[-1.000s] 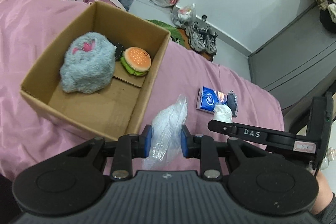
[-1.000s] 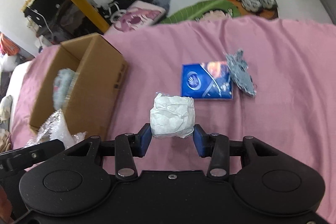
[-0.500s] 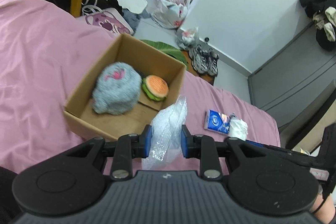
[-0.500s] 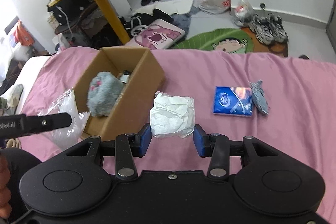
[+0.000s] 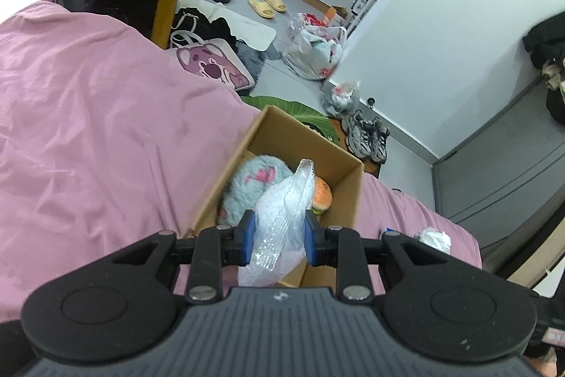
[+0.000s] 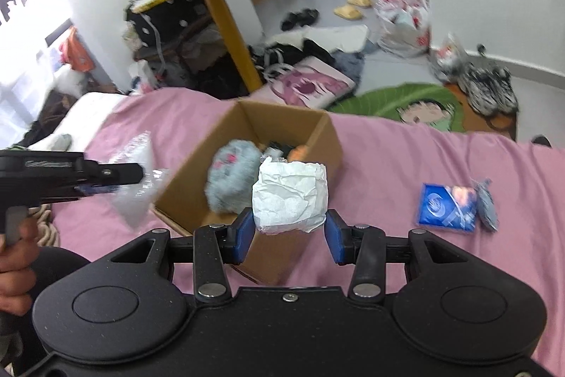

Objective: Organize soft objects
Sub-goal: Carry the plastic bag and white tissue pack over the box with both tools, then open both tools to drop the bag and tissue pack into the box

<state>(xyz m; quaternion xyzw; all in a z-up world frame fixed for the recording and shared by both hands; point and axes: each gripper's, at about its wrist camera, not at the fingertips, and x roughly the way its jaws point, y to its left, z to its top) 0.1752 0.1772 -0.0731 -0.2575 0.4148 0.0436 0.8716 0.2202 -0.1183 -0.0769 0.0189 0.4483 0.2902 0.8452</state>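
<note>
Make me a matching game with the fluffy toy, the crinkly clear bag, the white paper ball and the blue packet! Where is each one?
Things:
1. grey fluffy toy
2. clear plastic bag
3. white paper wad
4. blue packet

Places:
A. lying on the pink bedsheet
B. held by the right gripper
C. inside the cardboard box
D. held by the left gripper

Pairs: 1-C, 2-D, 3-B, 4-A

A bed under a wrinkled pink sheet (image 6: pixel 406 158) is carrying a brown cardboard box (image 6: pixel 332 143), open at the top. Well apart, at the box's 3 o'clock, a blue tissue pack (image 6: pixel 446 207) is lying flat, a grey fabric piece (image 6: pixel 486 204) touching its right edge.
</note>
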